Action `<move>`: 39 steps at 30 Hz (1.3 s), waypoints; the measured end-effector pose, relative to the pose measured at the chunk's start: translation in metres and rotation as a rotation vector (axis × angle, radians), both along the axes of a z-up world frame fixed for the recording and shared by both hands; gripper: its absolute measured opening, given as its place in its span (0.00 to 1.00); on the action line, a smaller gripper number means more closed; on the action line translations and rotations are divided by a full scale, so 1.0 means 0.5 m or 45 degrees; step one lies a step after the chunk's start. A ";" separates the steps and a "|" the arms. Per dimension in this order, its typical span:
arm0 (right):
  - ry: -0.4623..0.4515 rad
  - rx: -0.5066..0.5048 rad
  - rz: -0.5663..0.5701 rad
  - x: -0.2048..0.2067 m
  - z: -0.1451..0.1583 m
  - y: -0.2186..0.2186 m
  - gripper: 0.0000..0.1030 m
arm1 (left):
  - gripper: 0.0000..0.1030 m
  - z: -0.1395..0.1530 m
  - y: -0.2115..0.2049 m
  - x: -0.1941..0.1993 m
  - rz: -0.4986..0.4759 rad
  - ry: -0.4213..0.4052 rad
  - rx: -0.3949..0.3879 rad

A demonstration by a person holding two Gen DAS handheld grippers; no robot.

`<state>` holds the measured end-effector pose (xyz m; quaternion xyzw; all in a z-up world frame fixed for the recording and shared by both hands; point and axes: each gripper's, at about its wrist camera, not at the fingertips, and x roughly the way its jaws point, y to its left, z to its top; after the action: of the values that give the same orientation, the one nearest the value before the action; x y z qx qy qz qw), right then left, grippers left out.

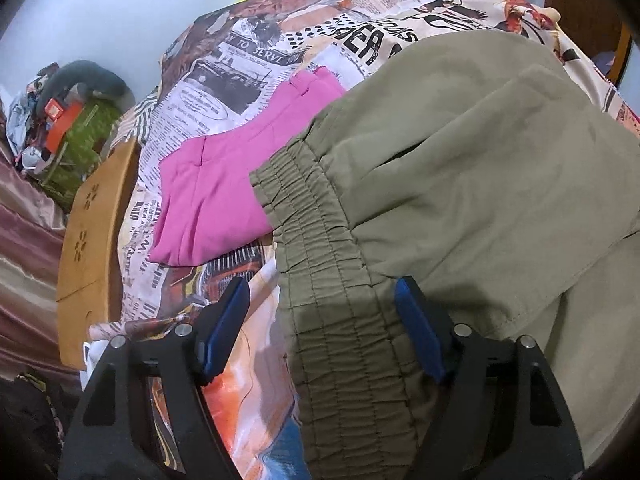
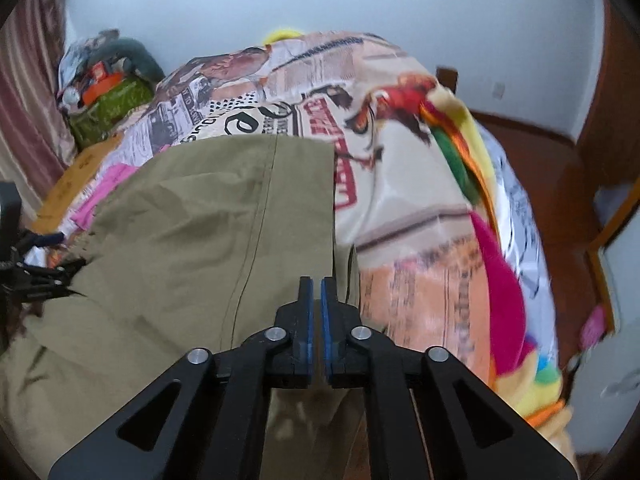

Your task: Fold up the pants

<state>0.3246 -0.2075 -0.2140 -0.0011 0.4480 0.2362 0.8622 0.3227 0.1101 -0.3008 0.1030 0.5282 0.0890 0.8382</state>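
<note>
Olive green pants [image 1: 460, 184] lie on the bed, folded over, their elastic waistband [image 1: 332, 280] running between my left gripper's fingers. My left gripper [image 1: 322, 292] is open, its blue pads on either side of the waistband. In the right wrist view the pants [image 2: 200, 220] fill the left half. My right gripper [image 2: 317, 284] is shut at the pants' right edge; whether cloth is pinched between the pads I cannot tell. The left gripper [image 2: 36, 272] shows at the far left of that view.
A folded pink garment [image 1: 216, 188] lies left of the pants on the newspaper-print bedspread [image 1: 224, 88]. A wooden board [image 1: 96, 232] and a pile of clutter [image 1: 72, 128] lie beyond the bed's left side. A colourful blanket [image 2: 492, 264] hangs over the bed's right side.
</note>
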 end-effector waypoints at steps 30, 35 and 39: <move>-0.278 -0.062 0.102 0.027 0.049 0.060 0.05 | 0.81 0.006 0.029 0.044 0.043 0.044 -0.096; -0.177 -0.172 0.131 0.052 -0.029 0.080 0.04 | 0.87 -0.022 0.048 0.044 0.094 0.057 -0.148; -0.075 -0.218 0.141 0.043 -0.087 0.071 0.04 | 0.90 -0.030 0.045 0.043 0.097 0.043 -0.119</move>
<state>0.3463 -0.1720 -0.2573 -0.1065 0.4403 0.2441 0.8575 0.3441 0.1326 -0.3159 0.0449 0.5494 0.0942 0.8290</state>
